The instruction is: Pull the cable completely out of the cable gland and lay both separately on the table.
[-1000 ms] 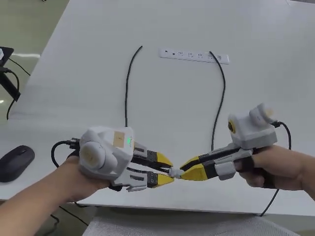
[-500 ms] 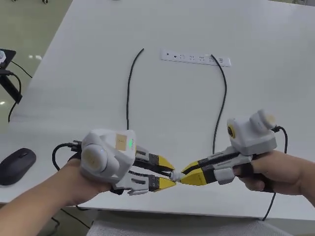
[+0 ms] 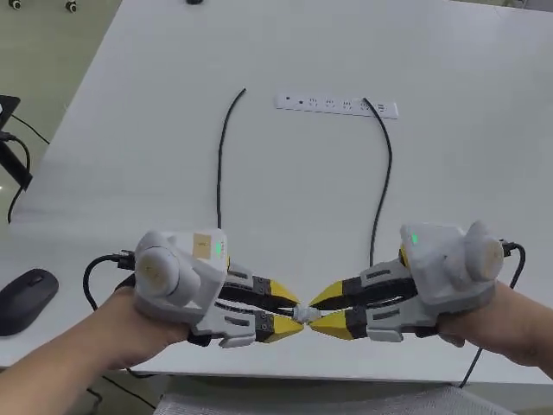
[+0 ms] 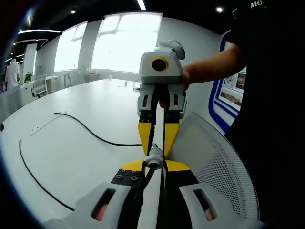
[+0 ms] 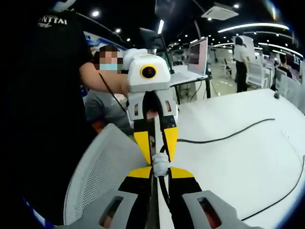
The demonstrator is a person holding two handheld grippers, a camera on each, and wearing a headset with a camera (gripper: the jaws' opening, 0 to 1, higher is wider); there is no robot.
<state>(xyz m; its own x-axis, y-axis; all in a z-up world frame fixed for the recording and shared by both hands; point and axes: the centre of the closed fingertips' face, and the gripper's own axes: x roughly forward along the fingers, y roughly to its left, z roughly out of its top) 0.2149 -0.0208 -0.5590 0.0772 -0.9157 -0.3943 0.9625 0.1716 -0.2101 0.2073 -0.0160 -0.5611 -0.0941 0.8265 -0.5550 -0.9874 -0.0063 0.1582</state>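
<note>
At the near bench (image 3: 130, 173) edge we see left tool (image 3: 292, 313) and right tool (image 3: 314, 313) tip to tip, each pinching the cable gland (image 3: 302, 312), cable (image 4: 147, 175) still threaded.

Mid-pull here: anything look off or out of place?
Nothing stands out. Left tongs and right tongs meet tip to tip on the cable gland above the table's near edge; two black cables and the power strip lie flat.

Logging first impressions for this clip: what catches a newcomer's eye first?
The left gripper and right gripper meet tip to tip at the near edge of the table, both pinching a small grey cable gland. Behind them, two black cable lengths stretch toward a white power strip.
</note>
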